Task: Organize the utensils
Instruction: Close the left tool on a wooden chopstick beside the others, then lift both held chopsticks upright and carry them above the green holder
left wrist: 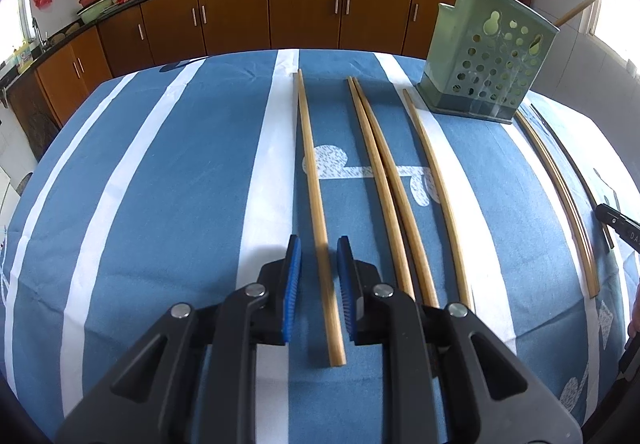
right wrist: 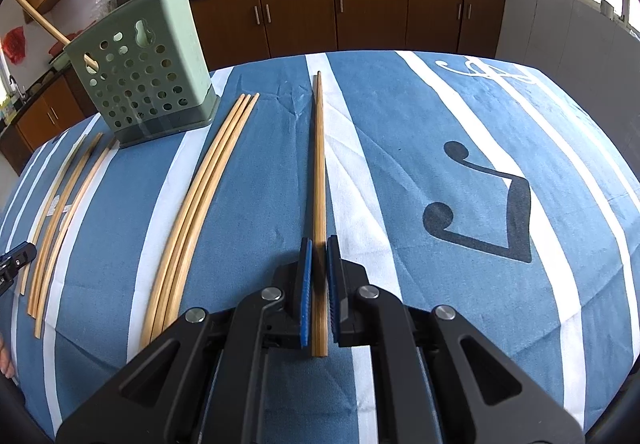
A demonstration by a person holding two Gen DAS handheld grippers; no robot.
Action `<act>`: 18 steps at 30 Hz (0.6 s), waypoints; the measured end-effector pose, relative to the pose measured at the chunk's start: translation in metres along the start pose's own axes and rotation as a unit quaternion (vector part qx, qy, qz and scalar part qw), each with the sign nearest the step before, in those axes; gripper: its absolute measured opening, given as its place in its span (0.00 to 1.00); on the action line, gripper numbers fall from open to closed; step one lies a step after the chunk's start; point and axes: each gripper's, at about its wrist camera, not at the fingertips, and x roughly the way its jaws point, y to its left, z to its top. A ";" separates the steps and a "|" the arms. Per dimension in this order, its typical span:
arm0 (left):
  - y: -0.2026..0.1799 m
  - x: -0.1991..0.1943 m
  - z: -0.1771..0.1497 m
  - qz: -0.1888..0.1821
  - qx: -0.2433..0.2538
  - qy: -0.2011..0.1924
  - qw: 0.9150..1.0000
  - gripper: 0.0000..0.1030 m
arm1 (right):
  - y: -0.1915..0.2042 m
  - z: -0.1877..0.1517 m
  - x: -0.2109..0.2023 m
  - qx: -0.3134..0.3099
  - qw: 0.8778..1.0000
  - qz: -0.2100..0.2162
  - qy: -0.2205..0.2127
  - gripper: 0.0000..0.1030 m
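Note:
Several wooden chopsticks lie lengthwise on a blue and white striped tablecloth (left wrist: 168, 180). My left gripper (left wrist: 319, 246) is open, its blue pads either side of one chopstick (left wrist: 314, 184) with gaps on both sides. My right gripper (right wrist: 319, 244) is narrowly closed around another chopstick (right wrist: 319, 184), the pads at or very near its sides. A green perforated utensil holder (left wrist: 486, 56) stands at the back and holds two chopsticks; it also shows in the right wrist view (right wrist: 140, 64).
In the left wrist view, a pair (left wrist: 384, 180) and a single chopstick (left wrist: 438, 196) lie right of my gripper, more by the right edge (left wrist: 560, 196). In the right wrist view, three lie together (right wrist: 196, 204). Kitchen cabinets (left wrist: 304, 8) stand behind the table.

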 end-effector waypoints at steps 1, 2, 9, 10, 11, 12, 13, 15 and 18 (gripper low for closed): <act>0.000 -0.001 -0.001 0.000 -0.001 0.000 1.000 0.19 | 0.000 0.000 0.000 0.000 1.000 0.000 0.000 0.08; 0.000 -0.001 -0.001 0.001 -0.003 0.000 1.000 0.19 | 0.000 -0.001 -0.001 0.000 1.000 -0.001 0.000 0.08; 0.000 -0.007 -0.007 0.014 -0.002 0.004 1.000 0.08 | 0.000 -0.005 -0.004 -0.006 1.000 0.004 -0.001 0.07; 0.000 -0.008 -0.007 0.014 -0.001 0.007 1.000 0.08 | -0.001 -0.005 -0.006 -0.006 1.000 0.004 -0.002 0.07; 0.000 -0.009 -0.007 0.014 0.000 0.012 1.000 0.08 | -0.001 -0.007 -0.008 -0.005 1.000 0.004 -0.005 0.07; 0.001 -0.010 -0.007 0.013 -0.001 0.017 1.000 0.08 | -0.001 -0.007 -0.012 -0.006 1.000 0.003 -0.010 0.07; 0.002 -0.012 -0.007 0.012 -0.002 0.018 1.000 0.08 | -0.002 -0.007 -0.018 -0.007 1.000 0.004 -0.020 0.07; 0.004 -0.022 -0.007 0.009 -0.003 0.008 1.000 0.08 | -0.003 -0.005 -0.030 -0.006 0.999 0.006 -0.038 0.07; 0.006 -0.041 -0.001 0.006 -0.007 -0.016 1.000 0.08 | -0.005 0.001 -0.049 -0.001 0.998 0.010 -0.068 0.07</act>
